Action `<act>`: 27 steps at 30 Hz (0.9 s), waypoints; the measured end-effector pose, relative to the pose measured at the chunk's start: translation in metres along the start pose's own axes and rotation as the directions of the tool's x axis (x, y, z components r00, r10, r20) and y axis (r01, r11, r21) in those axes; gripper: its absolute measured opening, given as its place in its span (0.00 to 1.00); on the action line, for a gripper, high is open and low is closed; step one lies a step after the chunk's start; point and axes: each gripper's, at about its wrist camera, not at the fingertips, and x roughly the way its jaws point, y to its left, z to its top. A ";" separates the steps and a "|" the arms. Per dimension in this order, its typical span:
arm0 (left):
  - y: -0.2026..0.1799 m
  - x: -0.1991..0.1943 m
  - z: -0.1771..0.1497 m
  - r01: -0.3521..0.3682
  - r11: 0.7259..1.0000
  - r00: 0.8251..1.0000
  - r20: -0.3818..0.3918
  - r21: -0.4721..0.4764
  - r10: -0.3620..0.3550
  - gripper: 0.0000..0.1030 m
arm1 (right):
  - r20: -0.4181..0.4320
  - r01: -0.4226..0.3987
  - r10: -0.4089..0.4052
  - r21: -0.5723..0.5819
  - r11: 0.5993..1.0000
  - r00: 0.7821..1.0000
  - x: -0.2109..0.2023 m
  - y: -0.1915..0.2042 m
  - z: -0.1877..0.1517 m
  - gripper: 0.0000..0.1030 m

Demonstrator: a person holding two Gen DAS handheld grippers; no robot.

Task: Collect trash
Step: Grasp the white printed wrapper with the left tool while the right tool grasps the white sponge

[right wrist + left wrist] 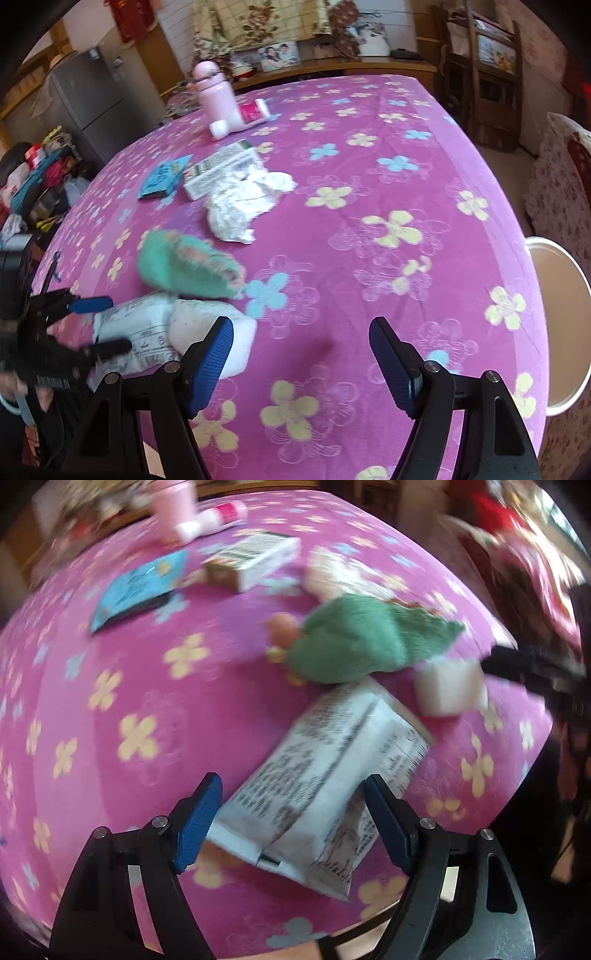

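A white printed wrapper pack (325,775) lies on the pink flowered tablecloth, between the blue pads of my open left gripper (291,801); the pads do not press it. It also shows in the right wrist view (136,332), with the left gripper (99,321) around it. A white foam block (448,690) lies beside it, close to the left pad of my open, empty right gripper (301,339); the block shows there too (229,336). Crumpled white tissue (243,201) lies mid-table. The right gripper shows in the left wrist view (517,661) as a dark blur.
A green plush toy (365,638) lies behind the pack. A blue packet (166,177), a white carton (221,166), a pink bottle (214,92) and a tube (243,118) lie farther back. A white bin (557,325) stands off the table's right edge, by a chair (561,192).
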 end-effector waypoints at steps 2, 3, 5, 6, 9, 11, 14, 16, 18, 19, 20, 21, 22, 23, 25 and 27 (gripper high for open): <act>0.006 -0.005 -0.002 0.016 1.000 1.000 0.003 -0.021 -0.016 0.76 | 0.004 -0.029 0.029 -0.023 0.999 1.000 0.000 0.007 0.001 0.72; 0.007 -0.009 -0.004 0.037 0.999 0.999 0.010 -0.025 -0.036 0.76 | 0.004 -0.039 0.039 -0.027 0.999 0.999 0.000 0.009 0.002 0.72; 0.008 -0.013 -0.006 0.085 0.996 0.996 0.020 -0.025 -0.085 0.76 | 0.007 -0.068 0.068 -0.022 0.997 0.998 -0.002 0.015 0.012 0.72; 0.007 -0.015 -0.007 0.106 0.994 0.994 0.020 -0.016 -0.105 0.76 | 0.015 -0.078 0.078 -0.020 0.997 0.997 -0.004 0.018 0.018 0.72; 0.000 -0.018 -0.005 0.128 0.991 0.991 0.028 0.024 -0.129 0.76 | 0.064 -0.093 0.092 0.009 0.996 0.994 -0.010 0.031 0.053 0.72; -0.015 -0.019 -0.006 0.135 0.990 0.990 0.036 0.042 -0.137 0.76 | 0.081 -0.123 0.121 0.018 0.992 0.989 -0.011 0.040 0.076 0.72; -0.024 -0.017 -0.005 0.141 0.986 0.989 0.035 0.086 -0.144 0.76 | 0.073 -0.120 0.121 -0.022 0.993 0.990 -0.013 0.053 0.088 0.72; -0.028 -0.016 -0.006 0.141 0.983 0.989 0.028 0.119 -0.145 0.77 | 0.060 -0.119 0.123 -0.067 0.991 0.991 -0.015 0.060 0.082 0.73; -0.029 -0.015 -0.007 0.139 0.980 0.989 0.023 0.142 -0.143 0.77 | 0.028 -0.099 0.102 -0.090 0.991 0.994 -0.015 0.058 0.067 0.75; -0.028 -0.013 -0.007 0.131 0.981 0.991 0.021 0.145 -0.136 0.77 | 0.005 -0.089 0.090 -0.088 0.992 0.996 -0.013 0.054 0.055 0.75; -0.028 -0.010 -0.005 0.124 0.982 0.992 0.020 0.145 -0.128 0.77 | -0.010 -0.083 0.083 -0.080 0.993 0.997 -0.011 0.050 0.046 0.75; -0.028 -0.008 -0.004 0.119 0.983 0.992 0.021 0.143 -0.123 0.77 | -0.025 -0.075 0.073 -0.069 0.995 0.997 -0.008 0.045 0.037 0.75; -0.029 -0.005 -0.002 0.113 0.983 0.993 0.024 0.144 -0.118 0.77 | -0.044 -0.066 0.063 -0.057 0.996 0.997 -0.004 0.040 0.027 0.75; -0.031 -0.003 -0.001 0.102 0.983 0.994 0.028 0.150 -0.108 0.77 | -0.059 -0.064 0.061 -0.044 0.997 0.996 0.000 0.037 0.019 0.75; -0.037 0.004 0.000 0.078 0.983 0.997 0.011 0.164 -0.081 0.77 | -0.073 -0.072 0.071 -0.004 0.997 0.995 0.008 0.030 0.007 0.75; -0.041 0.011 -0.002 0.035 0.985 0.999 0.008 0.167 -0.036 0.77 | -0.070 -0.092 0.094 0.038 0.995 0.993 0.013 0.026 0.002 0.75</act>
